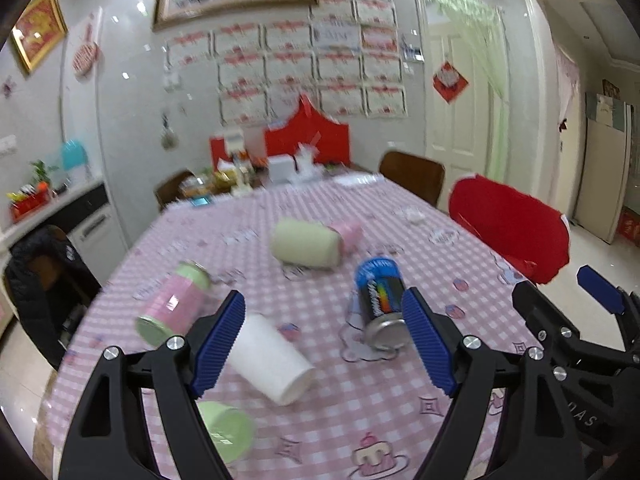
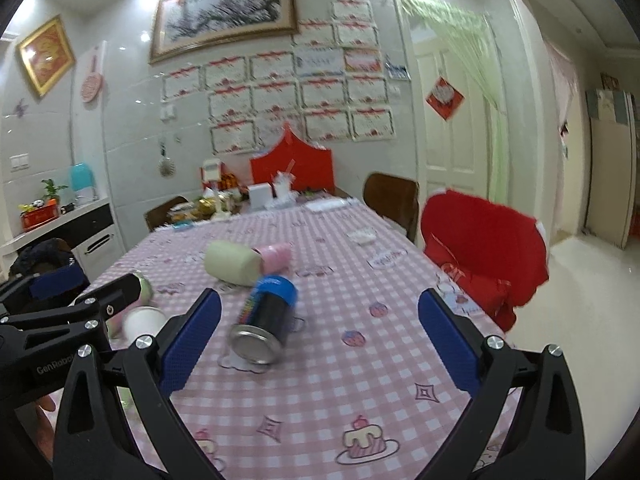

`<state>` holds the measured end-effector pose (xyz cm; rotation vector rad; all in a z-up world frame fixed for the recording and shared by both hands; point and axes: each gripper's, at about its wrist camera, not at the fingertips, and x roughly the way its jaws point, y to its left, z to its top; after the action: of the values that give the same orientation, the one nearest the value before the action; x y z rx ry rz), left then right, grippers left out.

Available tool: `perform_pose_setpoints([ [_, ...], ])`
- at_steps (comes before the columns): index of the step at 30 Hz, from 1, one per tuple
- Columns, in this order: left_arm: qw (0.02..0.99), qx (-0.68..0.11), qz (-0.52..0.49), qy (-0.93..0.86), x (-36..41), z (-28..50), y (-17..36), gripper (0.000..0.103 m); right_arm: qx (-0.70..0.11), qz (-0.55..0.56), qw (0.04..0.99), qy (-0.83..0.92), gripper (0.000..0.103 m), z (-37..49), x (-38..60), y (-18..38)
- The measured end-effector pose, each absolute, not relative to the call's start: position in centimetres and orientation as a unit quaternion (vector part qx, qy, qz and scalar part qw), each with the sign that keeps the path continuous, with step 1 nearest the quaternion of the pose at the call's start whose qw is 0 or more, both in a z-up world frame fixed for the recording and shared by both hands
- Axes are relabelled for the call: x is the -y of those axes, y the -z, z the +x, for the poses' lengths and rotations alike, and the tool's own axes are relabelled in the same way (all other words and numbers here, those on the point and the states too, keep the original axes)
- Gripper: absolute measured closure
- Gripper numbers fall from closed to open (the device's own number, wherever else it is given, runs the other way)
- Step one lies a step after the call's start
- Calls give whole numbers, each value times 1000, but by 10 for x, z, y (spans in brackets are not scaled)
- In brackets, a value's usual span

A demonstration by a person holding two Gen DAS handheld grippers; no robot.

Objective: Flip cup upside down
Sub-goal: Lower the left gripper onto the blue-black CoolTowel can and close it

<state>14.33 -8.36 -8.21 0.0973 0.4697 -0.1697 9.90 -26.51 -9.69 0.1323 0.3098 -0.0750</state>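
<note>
A white paper cup [image 1: 272, 358] lies on its side on the pink checked tablecloth [image 1: 360, 404], mouth toward me, just right of my left gripper's left finger. My left gripper [image 1: 324, 338] is open and empty above it. The cup also shows in the right wrist view [image 2: 144, 320], partly hidden behind the left gripper. My right gripper [image 2: 320, 338] is open and empty over the table, with a black and blue can [image 2: 266, 322] lying between its fingers further off.
The black and blue can [image 1: 380, 304], a pink and green can [image 1: 174, 304], a cream cup [image 1: 306, 242], a pink cup [image 1: 350, 232] and a green cup [image 1: 226, 430] lie on the table. Red-covered chair [image 1: 510, 226] at right. Clutter at the far end.
</note>
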Motion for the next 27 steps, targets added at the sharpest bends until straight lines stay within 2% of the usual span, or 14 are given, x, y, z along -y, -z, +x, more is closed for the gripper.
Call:
perform_pose_setpoints([
  [18, 910, -391, 43, 130, 149, 264, 154, 23, -238, 155, 957, 68, 8, 165, 326, 137],
  [27, 891, -431, 37, 137, 165, 293, 176, 23, -264, 172, 947, 57, 8, 188, 336, 147],
])
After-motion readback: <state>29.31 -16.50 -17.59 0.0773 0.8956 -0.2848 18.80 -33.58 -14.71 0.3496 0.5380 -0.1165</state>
